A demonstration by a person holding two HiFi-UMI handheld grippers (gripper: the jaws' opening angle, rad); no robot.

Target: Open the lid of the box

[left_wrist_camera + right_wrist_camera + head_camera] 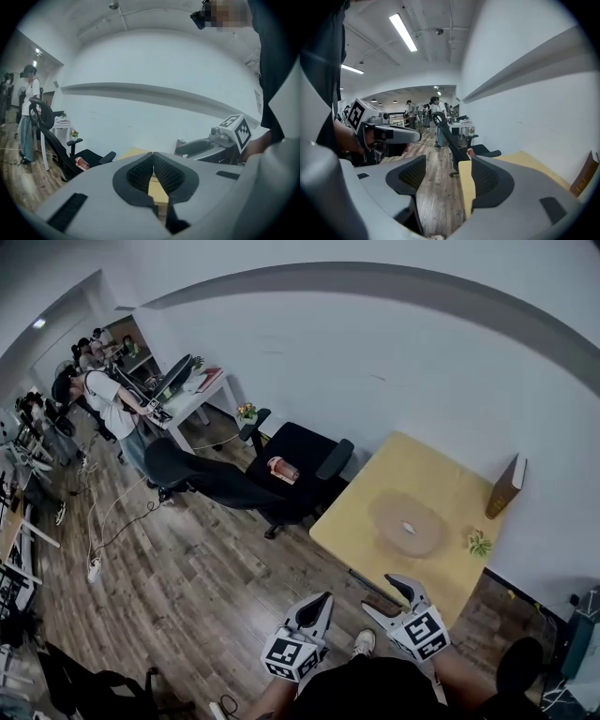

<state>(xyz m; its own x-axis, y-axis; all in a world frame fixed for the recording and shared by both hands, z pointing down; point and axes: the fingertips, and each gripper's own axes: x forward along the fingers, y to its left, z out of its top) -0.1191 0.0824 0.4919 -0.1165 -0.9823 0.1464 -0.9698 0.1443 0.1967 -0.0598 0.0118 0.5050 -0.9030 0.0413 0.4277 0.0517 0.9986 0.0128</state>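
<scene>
Head view, both claws held low at the near edge, short of the desk (412, 470).

- Left claw (324, 596): clenched, pads pressed together, nothing between them. Confirmed in the left gripper view.
- Right claw (385, 594): released, jaws well apart, only floor and the desk's edge showing in the gap. Empty.
- Box (408, 524): I take it to be the round, flat, brownish thing in the middle of the yellow desk, at about 12 o'clock from my right claw. It is dull and slightly see-through, with a small pale spot at its centre. The top looks closed, though the picture is too small to make out a lid seam. Neither claw touches it.
- Brown slab (506, 486): upright at the desk's far corner by the wall, at 2 o'clock from the box.
- Small green plant (480, 542): at 4 o'clock from the box, near the desk's edge.
- Black office chair (300, 460): at 10 o'clock from the box, off the desk.
</scene>
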